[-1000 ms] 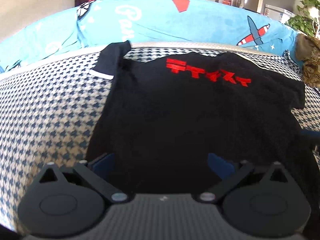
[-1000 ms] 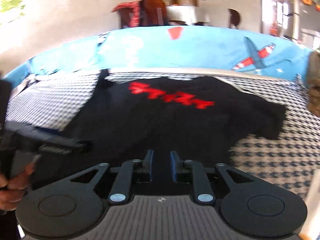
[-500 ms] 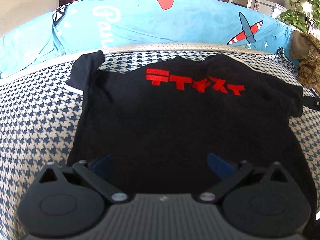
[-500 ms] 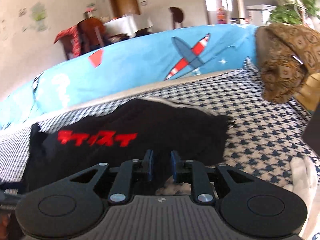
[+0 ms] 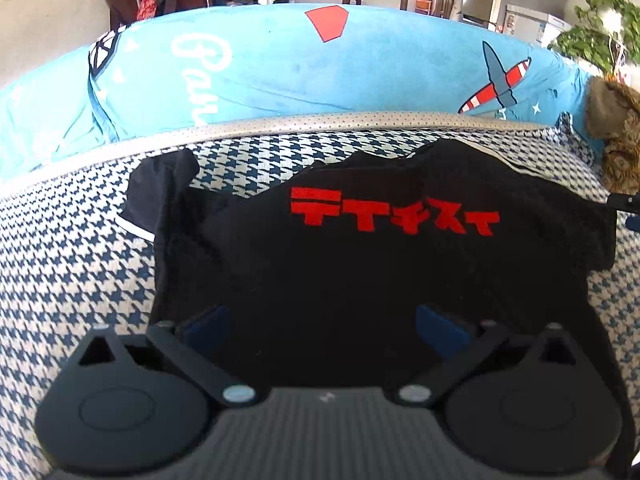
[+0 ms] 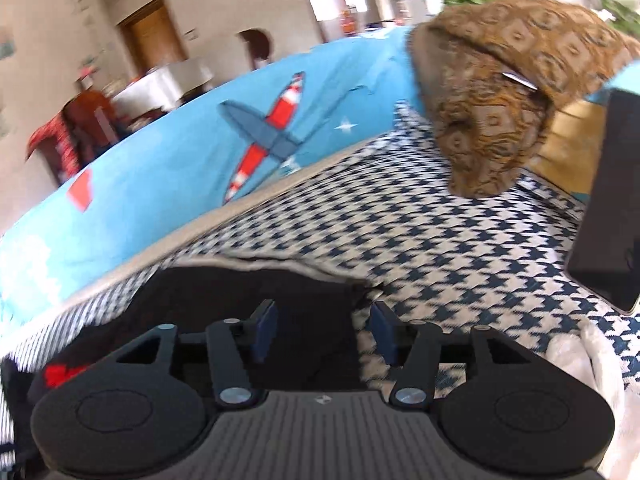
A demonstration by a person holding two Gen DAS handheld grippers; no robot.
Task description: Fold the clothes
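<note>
A black T-shirt (image 5: 360, 272) with red lettering lies spread on a blue-and-white houndstooth cover (image 5: 72, 272). Its left sleeve, with a white edge, points to the upper left. My left gripper (image 5: 322, 324) hangs open over the shirt's near hem, its blue pads wide apart with nothing between them. In the right wrist view the shirt's right sleeve (image 6: 248, 296) ends in front of the fingers. My right gripper (image 6: 324, 332) is open over that sleeve's edge, holding nothing. The view is tilted and blurred.
A light blue blanket (image 5: 320, 72) with a plane print runs along the back. A brown patterned cushion (image 6: 508, 92) sits at the right end, with a dark phone-like slab (image 6: 608, 216) and white fluffy fabric (image 6: 600, 364) nearby. Chairs and a fridge stand behind.
The right gripper swung right from the shirt's middle to its right sleeve and opened. The left gripper stayed open and shifted slightly over the hem.
</note>
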